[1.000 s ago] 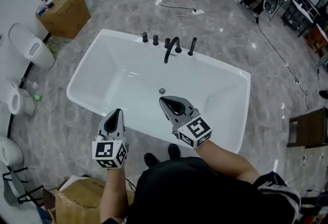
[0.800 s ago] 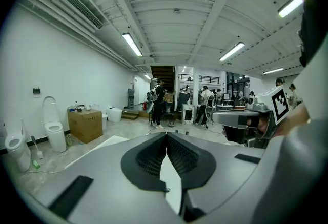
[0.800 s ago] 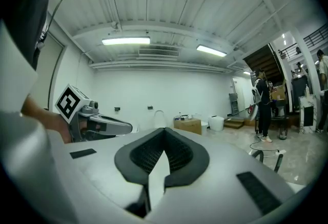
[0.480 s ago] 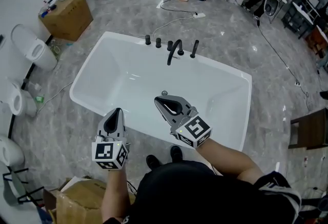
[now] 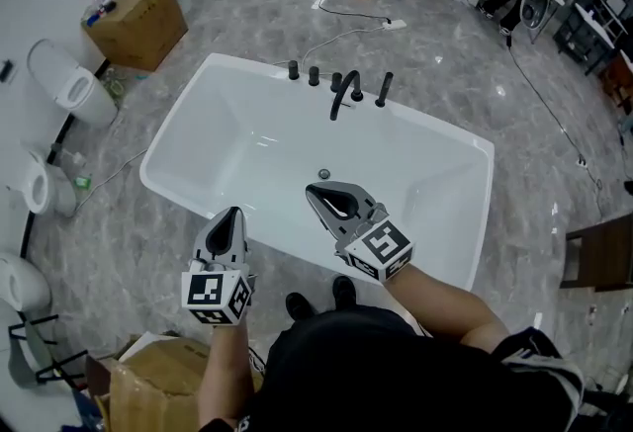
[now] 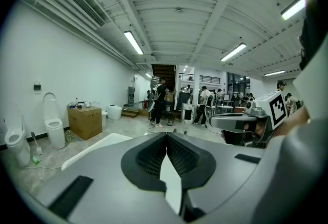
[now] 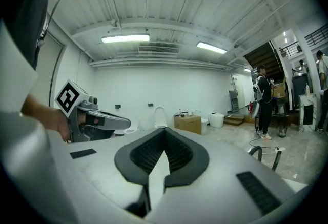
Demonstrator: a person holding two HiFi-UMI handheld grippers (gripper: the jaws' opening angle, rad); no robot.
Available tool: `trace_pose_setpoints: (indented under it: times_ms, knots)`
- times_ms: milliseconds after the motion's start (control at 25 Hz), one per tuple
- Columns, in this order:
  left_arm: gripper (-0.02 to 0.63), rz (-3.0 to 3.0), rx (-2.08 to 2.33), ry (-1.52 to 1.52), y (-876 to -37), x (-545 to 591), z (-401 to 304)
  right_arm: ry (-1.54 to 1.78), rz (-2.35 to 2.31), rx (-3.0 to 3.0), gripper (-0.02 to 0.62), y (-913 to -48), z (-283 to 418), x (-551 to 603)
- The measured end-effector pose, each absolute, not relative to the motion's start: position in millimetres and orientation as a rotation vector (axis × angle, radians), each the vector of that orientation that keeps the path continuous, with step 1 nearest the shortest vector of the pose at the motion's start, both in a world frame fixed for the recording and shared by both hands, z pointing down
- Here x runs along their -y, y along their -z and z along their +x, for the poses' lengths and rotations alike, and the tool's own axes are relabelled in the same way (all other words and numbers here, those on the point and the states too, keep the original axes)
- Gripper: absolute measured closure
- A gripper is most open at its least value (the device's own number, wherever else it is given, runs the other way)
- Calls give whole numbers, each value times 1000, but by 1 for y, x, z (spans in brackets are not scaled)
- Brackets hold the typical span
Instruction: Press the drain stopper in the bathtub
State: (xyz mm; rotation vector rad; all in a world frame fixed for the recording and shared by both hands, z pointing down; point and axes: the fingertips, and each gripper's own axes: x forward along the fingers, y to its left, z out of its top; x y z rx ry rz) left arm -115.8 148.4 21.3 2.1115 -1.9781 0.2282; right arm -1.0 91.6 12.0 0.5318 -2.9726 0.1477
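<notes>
A white bathtub (image 5: pixel 198 138) lies below me, with a small round metal drain stopper (image 5: pixel 323 174) in its floor. My right gripper (image 5: pixel 314 190) hangs over the tub with its tip just short of the stopper and a little left of it in the head view; its jaws are shut and hold nothing. My left gripper (image 5: pixel 234 214) is shut and empty over the tub's near rim. In the left gripper view the left gripper (image 6: pixel 166 134) points level across the room, and the right gripper view shows the right gripper (image 7: pixel 165 129) doing the same.
A black faucet (image 5: pixel 341 90) with several black knobs stands on the tub's far rim. A cardboard box (image 5: pixel 140 23) and toilets (image 5: pixel 67 84) stand left of the tub. A cable (image 5: pixel 356 20) runs across the marble floor beyond. People stand at the far end of the room (image 6: pixel 160 101).
The head view has shifted a little, so the tub sits slightly further right. Both grippers keep about the same places; the right tip stays close to the stopper.
</notes>
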Motion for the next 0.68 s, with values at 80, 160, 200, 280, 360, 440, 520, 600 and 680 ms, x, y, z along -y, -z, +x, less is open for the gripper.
trace_pose_setpoints:
  times_ms: [80, 160, 200, 280, 360, 440, 520, 600, 680]
  knots:
    - [591, 2119, 1988, -233, -22, -151, -113, -170, 502, 2960, 584, -18, -3, -97]
    - [591, 2124, 2014, -236, -21, -156, -110, -183, 441, 2935, 584, -25, -8, -104]
    - [591, 2120, 2027, -225, -20, -157, -111, -167, 403, 2923, 584, -25, -13, -108]
    - [591, 2103, 2033, -182, -23, -159, -115, -116, 351, 2907, 584, -20, -25, -113]
    - [591, 2091, 2025, -155, -28, -162, -119, -106, 353, 2901, 584, -12, -34, -114]
    - [591, 2094, 2024, -158, -28, -165, -121, -125, 370, 2894, 584, -8, -36, -115]
    - [591, 2103, 2016, -167, -24, -168, -123, -138, 372, 2875, 584, -9, -37, -120]
    - [591, 2103, 1996, -175, -23, -171, -126, -151, 373, 2859, 584, -12, -38, -126]
    - [591, 2101, 1974, -181, -25, -173, -130, -165, 381, 2850, 584, -14, -40, -133]
